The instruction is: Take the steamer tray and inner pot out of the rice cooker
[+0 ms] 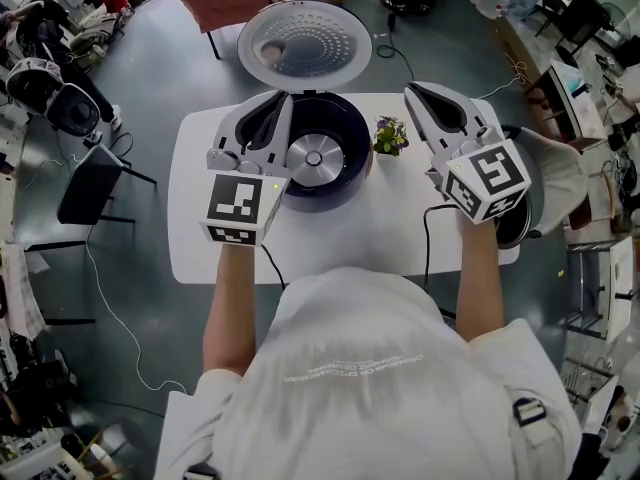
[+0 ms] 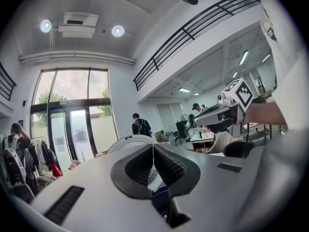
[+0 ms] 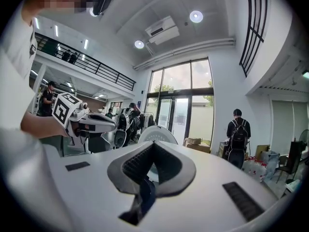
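Item under inspection: a dark navy round rice cooker [image 1: 345, 173] stands at the middle of the white oval table [image 1: 400, 233], towards its 12 o'clock edge. Its white round lid [image 1: 305, 46], with a dimpled metal inner face, stands swung open at 12 o'clock. A silver metal steamer tray [image 1: 313, 156] with a centre knob sits inside the bowl. I cannot tell the inner pot apart from the dark wall around the tray.

A small potted green plant [image 1: 390, 136] sits just beside the cooker at 3 o'clock. Bare tabletop lies at 6 o'clock, between the cooker and me.

My left gripper [image 1: 283, 100] hangs over the cooker's 9 o'clock rim, jaws clenched on nothing. My right gripper [image 1: 412, 90] is past the plant at 3 o'clock, likewise clenched and empty.
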Tool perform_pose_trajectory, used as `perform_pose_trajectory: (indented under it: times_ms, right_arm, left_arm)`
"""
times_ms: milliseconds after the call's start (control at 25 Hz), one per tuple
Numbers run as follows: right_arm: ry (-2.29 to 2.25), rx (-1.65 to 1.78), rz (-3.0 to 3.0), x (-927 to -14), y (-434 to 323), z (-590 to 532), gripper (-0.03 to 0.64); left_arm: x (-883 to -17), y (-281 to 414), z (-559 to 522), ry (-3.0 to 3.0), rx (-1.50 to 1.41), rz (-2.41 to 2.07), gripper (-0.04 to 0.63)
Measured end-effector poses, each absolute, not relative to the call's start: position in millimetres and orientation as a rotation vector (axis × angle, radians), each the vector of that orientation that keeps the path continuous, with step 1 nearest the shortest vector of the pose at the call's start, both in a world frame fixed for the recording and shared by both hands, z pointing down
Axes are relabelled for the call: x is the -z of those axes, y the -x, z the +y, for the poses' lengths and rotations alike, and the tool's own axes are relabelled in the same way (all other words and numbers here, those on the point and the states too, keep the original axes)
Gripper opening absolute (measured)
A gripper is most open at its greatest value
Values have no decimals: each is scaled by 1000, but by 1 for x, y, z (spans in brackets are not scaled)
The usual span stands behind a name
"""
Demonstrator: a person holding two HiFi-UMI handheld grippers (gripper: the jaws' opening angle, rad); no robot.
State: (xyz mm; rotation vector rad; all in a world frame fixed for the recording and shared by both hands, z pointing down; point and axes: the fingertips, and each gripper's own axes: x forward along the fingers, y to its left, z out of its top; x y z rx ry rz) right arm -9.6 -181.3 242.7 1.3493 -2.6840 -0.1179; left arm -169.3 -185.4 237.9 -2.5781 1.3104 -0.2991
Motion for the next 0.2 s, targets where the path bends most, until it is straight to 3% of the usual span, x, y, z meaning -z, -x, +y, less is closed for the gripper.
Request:
perform_pose_trajectory:
  times_ms: [200]
  right_arm:
    - [-1352, 100, -2688, -247, 9, -182, 26]
  left_arm:
    - [-246, 171, -186, 2590, 309, 1320, 19]
